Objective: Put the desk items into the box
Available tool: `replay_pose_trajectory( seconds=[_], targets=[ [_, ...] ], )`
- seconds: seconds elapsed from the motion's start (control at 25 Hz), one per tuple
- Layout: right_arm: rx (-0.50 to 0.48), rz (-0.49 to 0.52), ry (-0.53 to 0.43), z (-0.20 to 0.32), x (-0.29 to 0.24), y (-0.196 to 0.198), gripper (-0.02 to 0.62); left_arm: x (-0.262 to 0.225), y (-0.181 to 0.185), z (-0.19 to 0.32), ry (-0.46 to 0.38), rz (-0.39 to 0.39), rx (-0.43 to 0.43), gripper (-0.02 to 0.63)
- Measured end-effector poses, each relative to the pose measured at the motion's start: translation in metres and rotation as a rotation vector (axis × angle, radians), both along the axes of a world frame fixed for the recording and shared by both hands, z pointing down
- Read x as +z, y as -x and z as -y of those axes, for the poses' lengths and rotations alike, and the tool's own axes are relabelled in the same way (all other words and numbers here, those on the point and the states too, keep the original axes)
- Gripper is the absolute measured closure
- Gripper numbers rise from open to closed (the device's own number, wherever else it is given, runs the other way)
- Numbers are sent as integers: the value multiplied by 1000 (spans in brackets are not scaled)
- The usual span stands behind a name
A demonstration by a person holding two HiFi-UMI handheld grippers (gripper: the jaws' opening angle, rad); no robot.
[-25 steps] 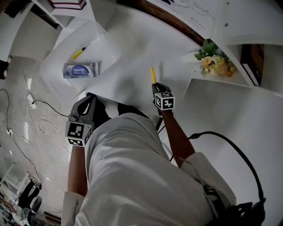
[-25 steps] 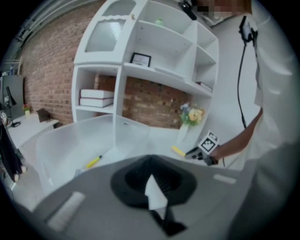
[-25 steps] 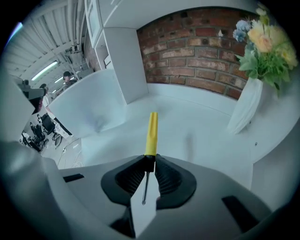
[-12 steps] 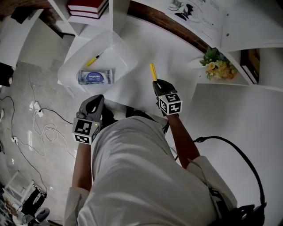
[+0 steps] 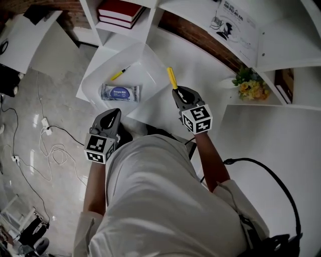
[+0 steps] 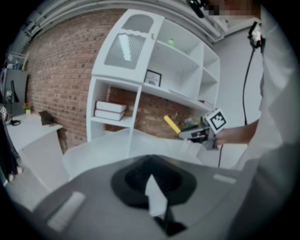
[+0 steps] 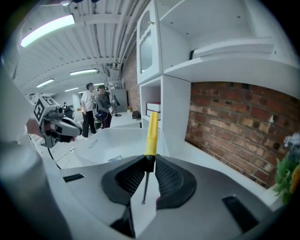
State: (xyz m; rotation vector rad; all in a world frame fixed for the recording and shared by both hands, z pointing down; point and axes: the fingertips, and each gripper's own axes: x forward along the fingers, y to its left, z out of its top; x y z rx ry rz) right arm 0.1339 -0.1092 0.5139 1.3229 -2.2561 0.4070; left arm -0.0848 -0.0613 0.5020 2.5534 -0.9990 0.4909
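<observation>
**Yellow screwdriver held up short of the box**

The right gripper (image 5: 176,91) sits just right of centre in the head view. Its 2 jaws pinch a screwdriver (image 5: 172,78) where the yellow handle meets the thin metal shaft. The handle juts forward and up past the pads, and the shaft runs back between them. The box (image 5: 146,69), a pale translucent tub, lies up and to the left of the tool, which hangs near its right-hand rim and is not yet over the inside.

I judge the screwdriver light and rigid, and nothing on it looks breakable. The smooth plastic handle looks a bit slick, and the round shaft could roll or pivot in a pinch this narrow (most of the length hangs out front). A hold on the thick handle would likely be steadier. Letting it go low inside the tub should stop it bouncing.

The left gripper (image 5: 111,113), at lower left of centre, has its jaws pressed together with nothing between them.

2 things already lie in the box. One is a blue packet (image 5: 119,93), and its white print is too small to read. The other is a slim yellow-tipped stick (image 5: 120,75), either a pen or a small driver. A printed sheet (image 5: 235,22) at the upper right carries lines of text I cannot make out. The red books (image 5: 119,10) at the top show no legible title.
</observation>
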Motion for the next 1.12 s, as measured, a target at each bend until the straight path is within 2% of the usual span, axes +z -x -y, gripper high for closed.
replay_pose_trajectory(
  seconds=[0.48, 0.68, 0.92, 1.12],
  targets=[
    [-343, -106, -3, 37, -8, 114, 532, 4, 57, 11, 3, 7, -58, 603],
    [-541, -184, 112, 36, 15, 160, 532, 7, 78, 18, 8, 3, -80, 603],
    [-792, -347, 238, 31, 55, 208, 532, 13, 94, 26, 23, -6, -84, 603],
    [-904, -433, 304, 34, 86, 230, 532, 20, 102, 31, 37, -15, -74, 603]
  ],
)
